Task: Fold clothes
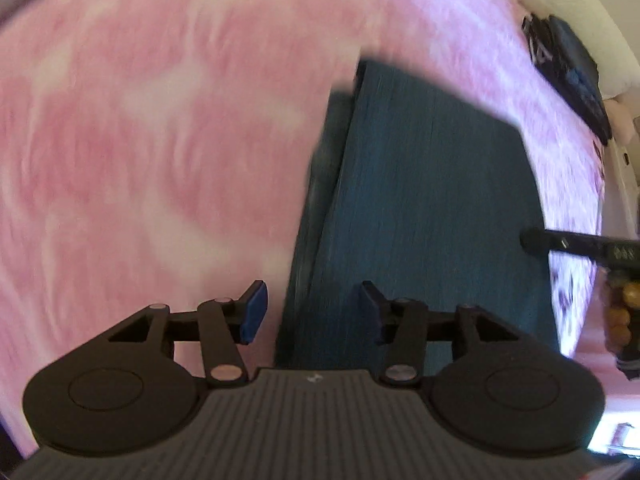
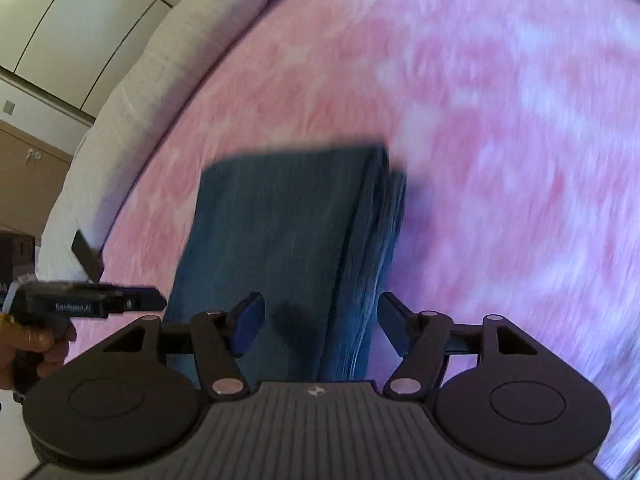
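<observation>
Pink mottled bedspread (image 1: 140, 128) covers a bed and fills most of both wrist views, streaked by motion blur; a white quilted edge (image 2: 132, 92) runs along it at 10 o'clock in the right view, with pale wall panels and a wooden cabinet (image 2: 28, 176) beyond. Folded blue garment (image 1: 432, 200), denim-like, lies flat on the bedspread as a long rectangle with stacked layers showing along one long side. Left gripper (image 1: 312, 312): fingers wide apart, holding nothing, the garment's layered edge lying below and between them; whether the pads touch cloth cannot be told. Right gripper (image 2: 320, 324): fingers likewise wide, empty, straddling the layered edge of the same garment at its near end. In the right view the left gripper appears at 9 o'clock, just beside the garment's other long side, gripped by a hand (image 2: 28, 344). In the left view the right gripper's finger tip pokes in at 3 o'clock, at the garment's edge. Dark bundle of clothing (image 1: 568, 72) sits at 2 o'clock near the bed's far edge, well apart from the garment.
</observation>
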`<state>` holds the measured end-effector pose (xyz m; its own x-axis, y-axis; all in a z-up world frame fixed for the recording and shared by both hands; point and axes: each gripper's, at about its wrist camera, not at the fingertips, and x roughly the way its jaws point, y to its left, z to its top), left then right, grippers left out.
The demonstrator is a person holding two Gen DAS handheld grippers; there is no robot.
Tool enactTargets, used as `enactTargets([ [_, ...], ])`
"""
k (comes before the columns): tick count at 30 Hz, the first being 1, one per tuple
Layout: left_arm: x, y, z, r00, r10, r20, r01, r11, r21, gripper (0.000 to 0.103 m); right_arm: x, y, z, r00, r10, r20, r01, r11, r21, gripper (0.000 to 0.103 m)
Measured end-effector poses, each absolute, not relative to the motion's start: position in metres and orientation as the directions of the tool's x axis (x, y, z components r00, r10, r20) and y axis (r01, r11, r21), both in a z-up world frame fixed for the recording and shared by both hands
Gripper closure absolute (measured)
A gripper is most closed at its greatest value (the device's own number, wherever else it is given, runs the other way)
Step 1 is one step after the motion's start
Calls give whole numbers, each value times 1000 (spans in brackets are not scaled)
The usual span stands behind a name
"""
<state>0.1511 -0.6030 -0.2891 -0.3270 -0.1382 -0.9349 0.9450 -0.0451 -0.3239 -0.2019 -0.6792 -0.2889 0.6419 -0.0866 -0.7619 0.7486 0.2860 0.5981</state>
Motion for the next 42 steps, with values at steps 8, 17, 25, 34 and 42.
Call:
enactTargets([
  [8,179,-567,-325,-453,-111,-885,866,181,-466,51,-196,-678,-332,722,-38,-690,685,177,707,21],
  [17,139,-560,-315,-430,-89,-898,880,179,-439,56,-197,-714,-320,738,91,-669,664,82,743,69],
  [25,-2,-544,-310,-558,-95,-824,809,158,-566,60,-175,-777,-248,543,105,-833,674,536,508,63],
  [34,37,-560,-274,-497,-186,-847,839,146,-525,55,-247,-744,-222,572,-226,-789,782,442,440,32],
  [42,91,-673,-253,-304,-347,-887,942,30,-335,43,-350,-648,-241,539,-351,-766,832,80,549,25],
])
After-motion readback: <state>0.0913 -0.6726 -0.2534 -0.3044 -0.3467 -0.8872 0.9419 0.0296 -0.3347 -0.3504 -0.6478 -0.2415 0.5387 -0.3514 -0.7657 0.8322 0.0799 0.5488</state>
